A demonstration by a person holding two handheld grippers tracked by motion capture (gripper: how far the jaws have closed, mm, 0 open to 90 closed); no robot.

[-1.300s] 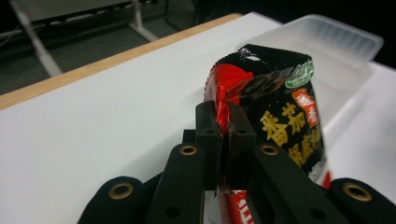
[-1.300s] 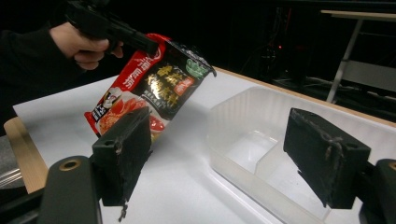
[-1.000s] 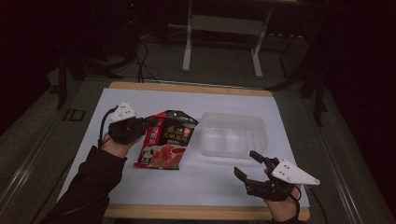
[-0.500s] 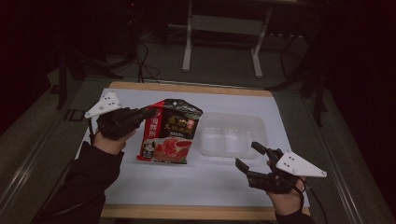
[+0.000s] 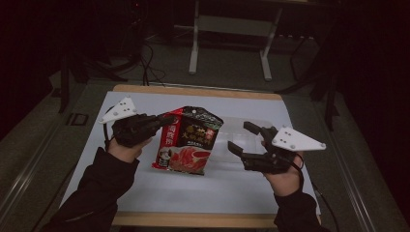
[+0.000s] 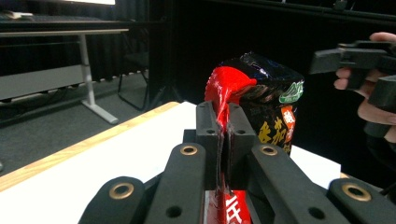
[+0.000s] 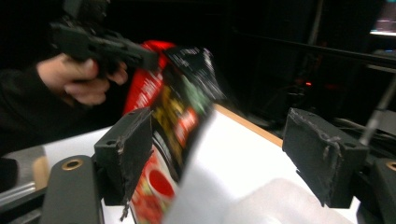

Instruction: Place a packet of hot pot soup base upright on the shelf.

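1. Table (image 5: 145,193): white top, wood rim.
2. Tray (image 5: 232,126): clear plastic, far right of pouch, on table.
3. Pouch (image 5: 188,140): mid-table, lifted upright. Prob. light, soft, crinkly, slick film; take by flat side seam or top edge.
4. Left gripper (image 5: 167,120): clamped tight on pouch's left edge.
5. Right gripper (image 5: 244,137): jaws wide apart, holds nothing, near pouch's right.

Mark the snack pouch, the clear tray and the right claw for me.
pouch (image 5: 189,140), high view, middle of its printed front
tray (image 5: 232,126), high view, bare near wall
right claw (image 5: 242,137), high view, midway between its open tips
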